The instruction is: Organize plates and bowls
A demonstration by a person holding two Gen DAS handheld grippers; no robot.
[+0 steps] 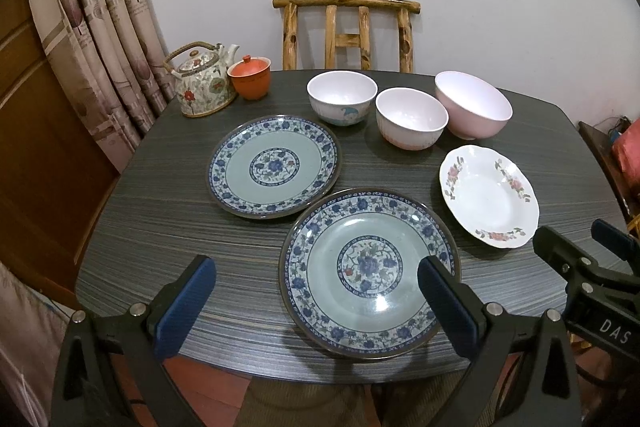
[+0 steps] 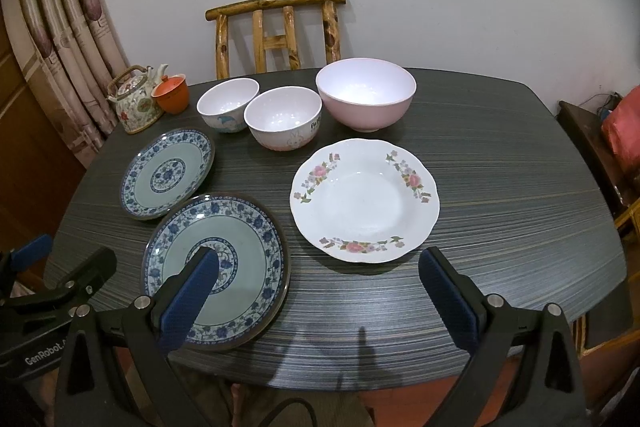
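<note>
Two blue-patterned plates lie on the dark table: a near plate and a far plate. A white floral plate lies to the right. Behind stand a small white bowl, a rabbit-print bowl and a large pink bowl. My left gripper is open and empty above the near plate's left side. My right gripper is open and empty, hovering in front of the floral plate.
A floral teapot and an orange lidded cup stand at the table's far left corner. A bamboo chair stands behind the table. Curtains hang at the left.
</note>
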